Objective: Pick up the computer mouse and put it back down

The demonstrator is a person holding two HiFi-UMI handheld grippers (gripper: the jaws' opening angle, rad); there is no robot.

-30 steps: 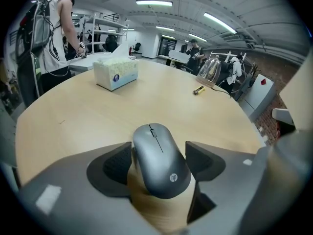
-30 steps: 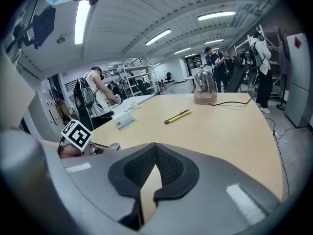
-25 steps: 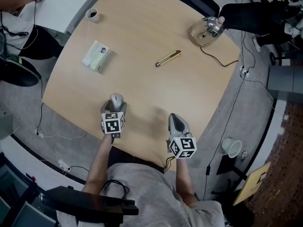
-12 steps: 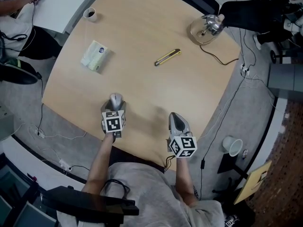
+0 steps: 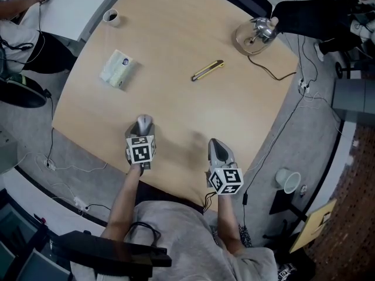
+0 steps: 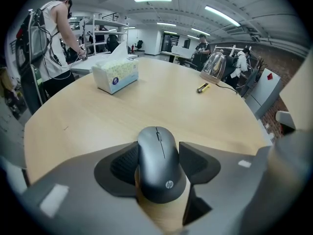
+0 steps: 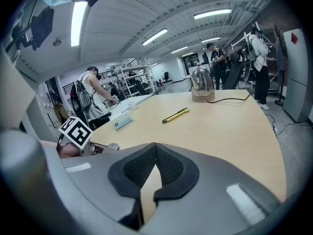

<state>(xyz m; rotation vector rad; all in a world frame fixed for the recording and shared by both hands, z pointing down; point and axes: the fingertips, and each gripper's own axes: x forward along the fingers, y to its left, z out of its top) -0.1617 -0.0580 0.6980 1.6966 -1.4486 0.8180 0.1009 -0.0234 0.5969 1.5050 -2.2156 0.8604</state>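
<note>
Presently, the count stands at one dark grey, rounded plastic computer mouse (image 6: 157,163), one pale wooden round-cornered table (image 5: 176,34) and two hand-held grey two-jaw grippers.

Elsewhere on the table are:
- one pale green tissue box (image 5: 118,69) at upper left in the head view
- one slim yellow-and-black utility knife (image 5: 208,71) near the upper middle
- one clear glass kettle (image 5: 262,33) with a trailing cord at upper right
- one small dark-filled cup (image 5: 112,18) at the far upper-left edge

The mouse rests flat on the table, near the table's lower-left edge in the head view. Its long axis runs almost straight up the frame in both the head view and the left gripper view. The scroll-wheel end points to the top of the frame and the logo end lies nearest the camera.

The left gripper (image 5: 143,132) straddles the mouse. Its jaws have just been closing and stand at about the width of the mouse. The black ribbed pads (image 6: 122,163) sit against the mouse's two flanks, with no table surface showing between pad and mouse on either side.

The right gripper (image 7: 155,147) sits at lower centre-right of the head view, over the table's near edge. Its jaws are drawn together with the pad tips meeting, and nothing is between them.
</note>
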